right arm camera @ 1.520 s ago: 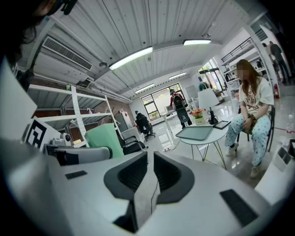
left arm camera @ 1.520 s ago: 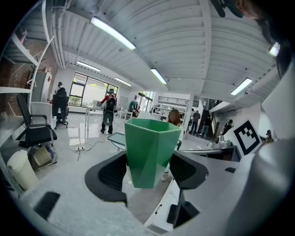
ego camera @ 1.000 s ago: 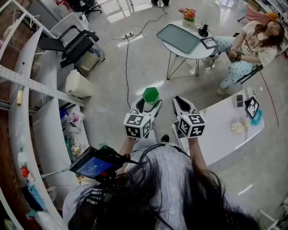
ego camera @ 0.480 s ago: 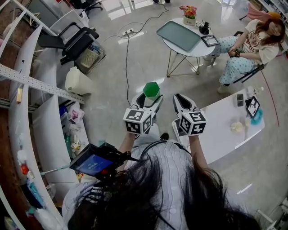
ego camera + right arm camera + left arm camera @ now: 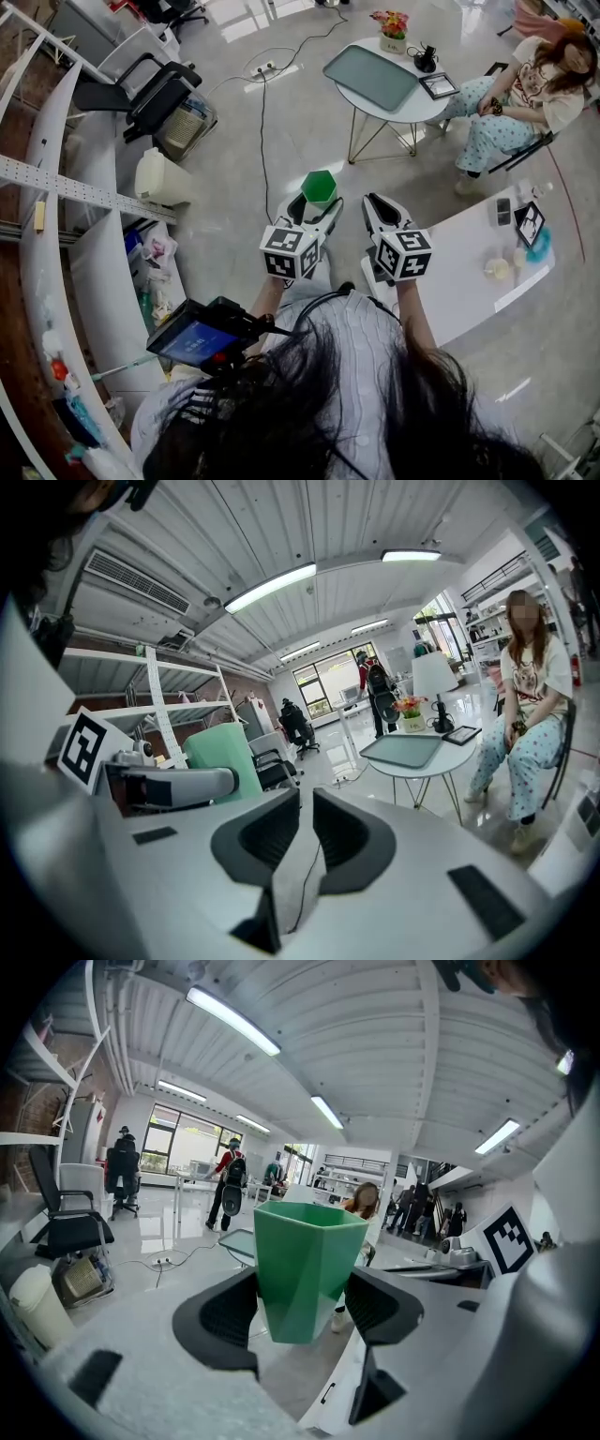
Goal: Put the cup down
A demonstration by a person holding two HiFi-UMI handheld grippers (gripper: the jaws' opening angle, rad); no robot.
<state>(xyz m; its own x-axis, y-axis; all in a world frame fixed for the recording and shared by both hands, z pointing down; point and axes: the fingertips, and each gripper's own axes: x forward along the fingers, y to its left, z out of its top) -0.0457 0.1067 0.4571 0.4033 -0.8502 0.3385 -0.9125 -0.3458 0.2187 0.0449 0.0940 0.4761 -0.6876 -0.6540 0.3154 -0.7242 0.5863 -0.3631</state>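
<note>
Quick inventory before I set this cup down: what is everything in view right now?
cup: one, green, between the left jaws
round table: one, white, far ahead
tray: one, grey-green, on round table
flower pot: one, white, table's far edge
seated person: one, beside round table
desk: one, white, at right
office chair: one, black, far left
bin: one, cream, left floor
left gripper: shut on cup
right gripper: shut, empty

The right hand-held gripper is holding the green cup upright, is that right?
No, the left hand-held gripper is holding the green cup upright; the left gripper view shows it between those jaws.
</note>
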